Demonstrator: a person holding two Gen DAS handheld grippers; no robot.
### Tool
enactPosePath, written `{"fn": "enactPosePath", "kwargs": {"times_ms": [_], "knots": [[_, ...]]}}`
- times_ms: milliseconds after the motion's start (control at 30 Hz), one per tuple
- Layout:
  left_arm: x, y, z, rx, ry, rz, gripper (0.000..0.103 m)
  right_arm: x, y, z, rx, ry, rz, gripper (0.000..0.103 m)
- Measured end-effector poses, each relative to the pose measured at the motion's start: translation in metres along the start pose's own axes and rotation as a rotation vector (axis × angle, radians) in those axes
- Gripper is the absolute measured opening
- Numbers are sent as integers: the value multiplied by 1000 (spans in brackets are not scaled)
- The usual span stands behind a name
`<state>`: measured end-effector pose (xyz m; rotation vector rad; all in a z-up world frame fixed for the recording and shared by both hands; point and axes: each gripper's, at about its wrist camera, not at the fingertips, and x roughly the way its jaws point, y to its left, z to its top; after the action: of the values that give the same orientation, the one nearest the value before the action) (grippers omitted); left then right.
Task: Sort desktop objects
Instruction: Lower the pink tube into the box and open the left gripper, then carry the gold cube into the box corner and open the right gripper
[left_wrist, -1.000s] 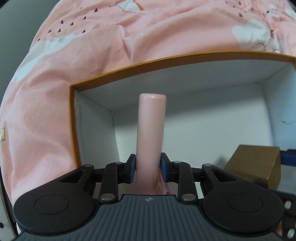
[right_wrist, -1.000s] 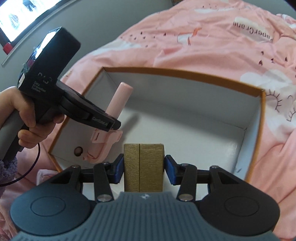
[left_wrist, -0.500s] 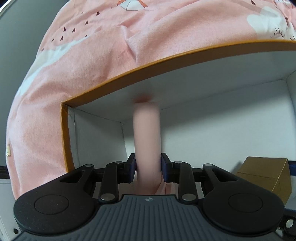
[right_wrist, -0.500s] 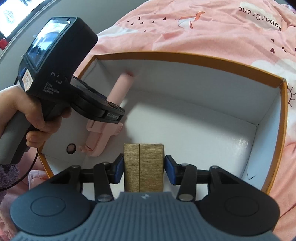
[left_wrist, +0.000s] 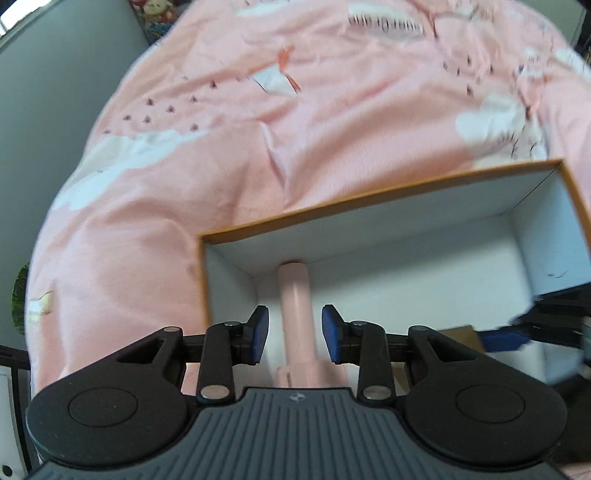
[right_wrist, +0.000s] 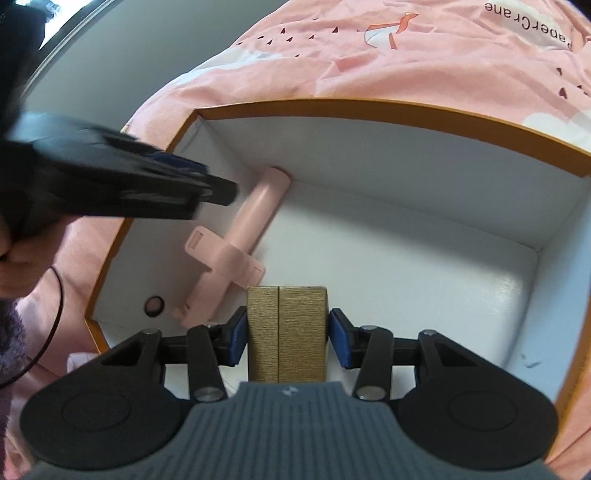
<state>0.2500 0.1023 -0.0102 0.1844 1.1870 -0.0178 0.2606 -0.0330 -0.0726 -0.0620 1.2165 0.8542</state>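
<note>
A pink stick-shaped holder (right_wrist: 240, 236) with a flat cross-piece lies in the white box (right_wrist: 369, 107), its tip against the far left corner. My left gripper (left_wrist: 295, 332) hangs above the pink holder (left_wrist: 295, 295); its jaws are opening and the blue pads stand clear of it on both sides. In the right wrist view the left gripper (right_wrist: 207, 188) is a dark blur over the box's left wall. My right gripper (right_wrist: 286, 339) is shut on a small gold box (right_wrist: 286, 332), held low over the floor of the white box. The gold box (left_wrist: 458, 332) shows partly in the left wrist view.
The orange-rimmed white box (left_wrist: 369, 195) rests on a rumpled pink printed cloth (left_wrist: 295, 129). A small round hole (right_wrist: 154, 305) marks its near left wall. A hand (right_wrist: 14, 254) holds the left gripper's grip. Bare box floor lies to the right of the gold box.
The left gripper has let go of the pink holder and risen; the holder now lies on the box floor. The right gripper has sunk lower into the box with the gold box.
</note>
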Motion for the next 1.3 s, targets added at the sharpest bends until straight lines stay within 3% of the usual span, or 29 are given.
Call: {"fn": "enactPosePath", "kwargs": {"times_ms": [200, 500, 833, 1100, 1300], "knots": [[-37, 35, -22, -68, -90, 8, 37, 17, 11, 14, 42, 6, -18, 49], [-36, 71, -57, -171, -69, -23, 37, 36, 35, 28, 39, 25, -43, 48], [-32, 78, -80, -207, -73, -66, 37, 38, 39, 28, 71, 51, -36, 47], [-35, 73, -90, -207, -95, -89, 37, 35, 45, 13, 94, 176, 18, 47], [-35, 72, -96, -214, -96, -80, 37, 40, 52, 4, 90, 220, -11, 47]]}}
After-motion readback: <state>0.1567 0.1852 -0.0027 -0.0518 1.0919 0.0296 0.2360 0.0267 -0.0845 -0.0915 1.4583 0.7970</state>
